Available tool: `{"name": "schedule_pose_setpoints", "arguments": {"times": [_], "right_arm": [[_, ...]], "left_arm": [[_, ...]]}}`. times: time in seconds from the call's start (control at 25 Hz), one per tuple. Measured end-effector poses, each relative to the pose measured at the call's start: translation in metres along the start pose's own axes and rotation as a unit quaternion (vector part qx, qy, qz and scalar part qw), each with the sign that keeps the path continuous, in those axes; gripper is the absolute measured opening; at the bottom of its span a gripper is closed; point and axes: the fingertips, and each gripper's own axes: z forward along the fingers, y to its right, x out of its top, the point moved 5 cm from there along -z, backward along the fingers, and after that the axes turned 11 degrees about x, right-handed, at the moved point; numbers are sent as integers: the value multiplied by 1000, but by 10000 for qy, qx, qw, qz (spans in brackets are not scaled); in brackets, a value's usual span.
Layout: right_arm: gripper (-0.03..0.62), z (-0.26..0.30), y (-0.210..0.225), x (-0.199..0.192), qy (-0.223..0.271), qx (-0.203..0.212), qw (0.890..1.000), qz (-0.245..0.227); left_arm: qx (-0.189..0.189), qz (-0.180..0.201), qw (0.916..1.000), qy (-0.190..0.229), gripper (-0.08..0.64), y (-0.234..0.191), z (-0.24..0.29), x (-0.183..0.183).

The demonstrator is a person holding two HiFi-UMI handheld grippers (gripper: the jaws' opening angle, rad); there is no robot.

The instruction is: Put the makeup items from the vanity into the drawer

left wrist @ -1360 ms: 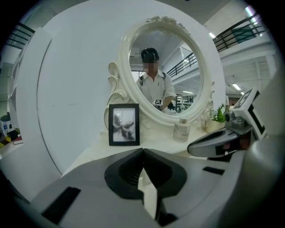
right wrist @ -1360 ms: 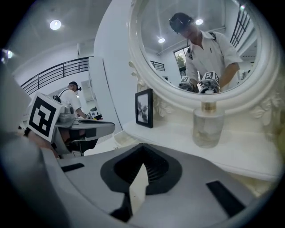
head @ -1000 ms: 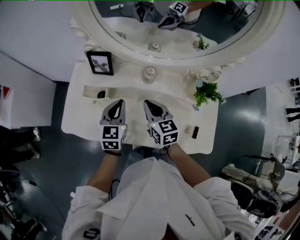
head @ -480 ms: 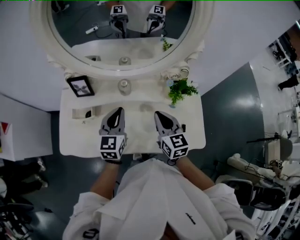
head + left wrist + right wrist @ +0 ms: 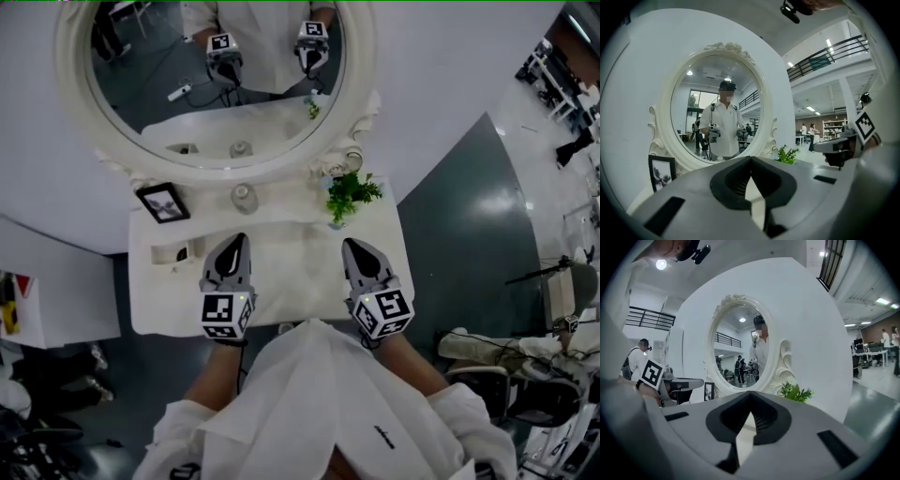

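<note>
In the head view the white vanity (image 5: 281, 281) stands under an oval mirror (image 5: 216, 84). A clear organizer (image 5: 173, 253) with a small dark item in it sits at the vanity's left. My left gripper (image 5: 236, 240) hovers over the left-middle of the top, shut and empty. My right gripper (image 5: 355, 246) hovers over the right part, also shut and empty. In the left gripper view the left gripper (image 5: 751, 160) faces the mirror, tips closed. The right gripper (image 5: 750, 395) looks the same in its own view. No drawer shows.
A black picture frame (image 5: 162, 202), a glass bottle (image 5: 243, 197) and a small green plant (image 5: 349, 195) stand along the back of the vanity, under the mirror. Dark floor lies to the right. My white shirt covers the vanity's front edge.
Both grippers have risen, and the right one has moved right, away from the left. The small dark item near the vanity's right edge is no longer in sight. The view has shifted.
</note>
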Motion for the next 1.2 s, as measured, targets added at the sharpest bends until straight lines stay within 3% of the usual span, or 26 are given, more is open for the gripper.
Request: {"name": "schedule_pose_setpoints", "arguments": {"times": [0.28,0.6,1.2], "right_arm": [[17,-16,14,4,175,-111,9997,97],[18,-23,21,14,303,-209,9993,3],[17,-28,12,8,187,-149,9997,28]], "left_arm": [[224,191,9994,169,28,-12,-15,11],[475,186,9987,81,28,-25,-24,2],[491,98,9987,13,28,-22,-36,-8]]}}
